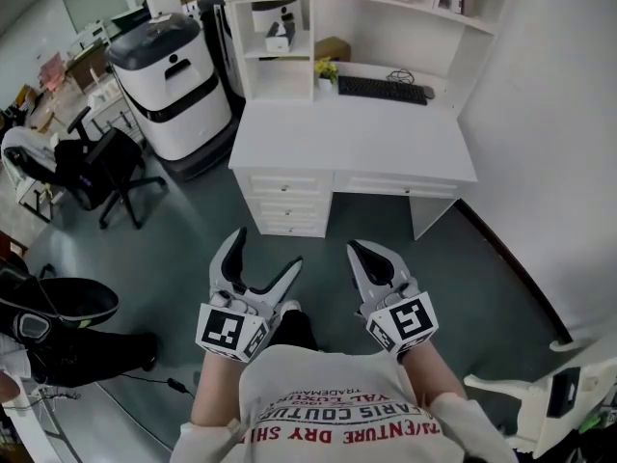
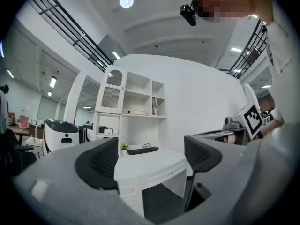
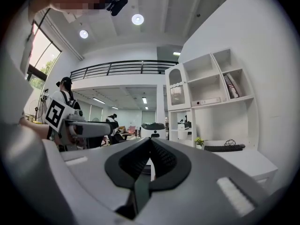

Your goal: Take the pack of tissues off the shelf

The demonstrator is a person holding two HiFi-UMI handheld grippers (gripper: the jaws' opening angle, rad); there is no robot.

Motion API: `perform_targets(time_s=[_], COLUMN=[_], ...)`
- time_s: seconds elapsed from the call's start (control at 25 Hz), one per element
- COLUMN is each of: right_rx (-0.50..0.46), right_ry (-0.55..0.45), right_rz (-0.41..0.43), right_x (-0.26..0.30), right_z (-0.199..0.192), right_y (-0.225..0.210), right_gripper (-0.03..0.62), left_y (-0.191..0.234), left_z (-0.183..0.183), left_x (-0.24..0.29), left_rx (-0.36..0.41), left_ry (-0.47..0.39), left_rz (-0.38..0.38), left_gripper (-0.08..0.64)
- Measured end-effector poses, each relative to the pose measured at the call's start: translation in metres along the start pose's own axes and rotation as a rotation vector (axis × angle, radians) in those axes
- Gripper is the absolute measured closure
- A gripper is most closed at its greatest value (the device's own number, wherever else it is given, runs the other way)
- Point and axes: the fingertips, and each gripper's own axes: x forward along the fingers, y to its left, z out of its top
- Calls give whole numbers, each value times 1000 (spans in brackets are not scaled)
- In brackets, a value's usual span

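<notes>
Left gripper (image 1: 268, 247): fingers spread wide, nothing between them. Right gripper (image 1: 357, 247): fingers closed tip to tip, holding nothing. Both hang low over the floor, well apart from the bench (image 1: 357, 138). A small white item (image 1: 280, 35) sits in the left cubby of the shelf (image 1: 314, 27) above the bench. It is probably the pack of tissues, but is too small to confirm. Expect a light, soft, slick-wrapped pack: grip it gently across its short sides.

The left gripper (image 1: 268, 249) and right gripper (image 1: 359, 249) have matt grey plastic shells, and the left one's pads (image 2: 104, 161) look black and finely ribbed. The far desk (image 1: 357, 138) is smooth, satin white, the floor (image 1: 183, 239) dark with a faint sheen. The machine (image 1: 174, 85) at far left has a glossy plastic casing.
</notes>
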Motion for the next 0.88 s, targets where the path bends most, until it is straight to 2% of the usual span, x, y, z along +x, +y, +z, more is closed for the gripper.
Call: perform_targets(time_s=[0.16, 0.36, 0.6, 0.88], right_rx=[3, 0, 8, -20], right_ry=[23, 55, 54, 69], right_rz=[-12, -31, -56, -71], right_x=[19, 63, 147, 262], right_z=[-13, -25, -24, -14], right_y=[-13, -37, -79, -118], right_gripper=[591, 591, 591, 591], left_y=[26, 66, 129, 228], left_z=[-8, -25, -28, -32], left_x=[18, 56, 119, 198], left_rx=[0, -26, -32, -42], left_ry=[-2, 28, 25, 49], left_rz=[51, 42, 23, 3], left_gripper=[97, 97, 97, 98])
